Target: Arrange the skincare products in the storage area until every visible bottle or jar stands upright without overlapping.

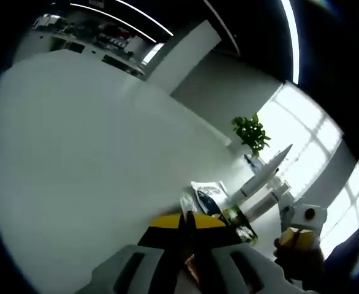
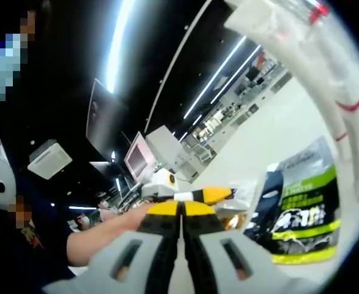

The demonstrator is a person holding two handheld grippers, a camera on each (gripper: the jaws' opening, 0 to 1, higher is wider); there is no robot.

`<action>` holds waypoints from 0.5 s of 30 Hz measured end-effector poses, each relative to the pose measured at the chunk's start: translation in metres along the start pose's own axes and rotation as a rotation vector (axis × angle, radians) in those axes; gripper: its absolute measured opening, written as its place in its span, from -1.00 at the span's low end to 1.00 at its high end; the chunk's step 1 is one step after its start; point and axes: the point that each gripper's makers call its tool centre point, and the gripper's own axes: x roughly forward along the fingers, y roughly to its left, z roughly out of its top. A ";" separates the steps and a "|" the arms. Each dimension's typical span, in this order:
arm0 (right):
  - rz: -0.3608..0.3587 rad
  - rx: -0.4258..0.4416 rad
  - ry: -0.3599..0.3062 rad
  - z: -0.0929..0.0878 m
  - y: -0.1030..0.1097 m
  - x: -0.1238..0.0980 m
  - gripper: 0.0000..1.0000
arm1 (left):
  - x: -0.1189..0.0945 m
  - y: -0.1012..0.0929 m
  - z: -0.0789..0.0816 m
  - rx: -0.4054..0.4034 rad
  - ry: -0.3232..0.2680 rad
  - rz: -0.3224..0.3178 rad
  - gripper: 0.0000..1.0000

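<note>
The broad white surface (image 1: 87, 153) takes up most of the left gripper view and carries the skincare items near its right side. In the right gripper view, clear plastic-wrapped white packaging with red stripes (image 2: 326, 67) rises at the far right, just beyond the pouch.

A large dark sachet with lime-green bands and white lettering (image 2: 299, 214) is propped nearly upright on the surface, its printed face turned toward the right gripper view; it appears placed so that the label stays readable. In the left gripper view a smaller white-and-blue flat packet (image 1: 209, 197) lies close ahead of the jaws, apparently flat, so by the task it would probably need attention. No bottle or jar can be made out clearly.

The left hand-held gripper (image 1: 188, 228), yellow-tipped with grey arms, is seen with its jaws pressed together; whether something thin is pinched between them cannot be told. The right hand-held gripper (image 2: 181, 211) likewise has its yellow tips closed against each other, with nothing visibly held, just left of the sachet.

A small green potted plant (image 1: 251, 132) stands far off by the bright windows.
</note>
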 end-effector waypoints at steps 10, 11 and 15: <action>-0.001 0.002 -0.001 -0.002 0.002 -0.001 -0.98 | -0.002 0.005 0.001 0.011 0.001 0.020 -0.81; -0.001 -0.001 0.000 -0.002 0.002 -0.001 -0.98 | -0.003 0.007 0.000 0.028 0.008 0.033 -0.79; -0.002 0.001 -0.003 -0.002 0.002 -0.001 -0.98 | -0.007 0.011 0.003 0.058 0.004 0.059 -0.76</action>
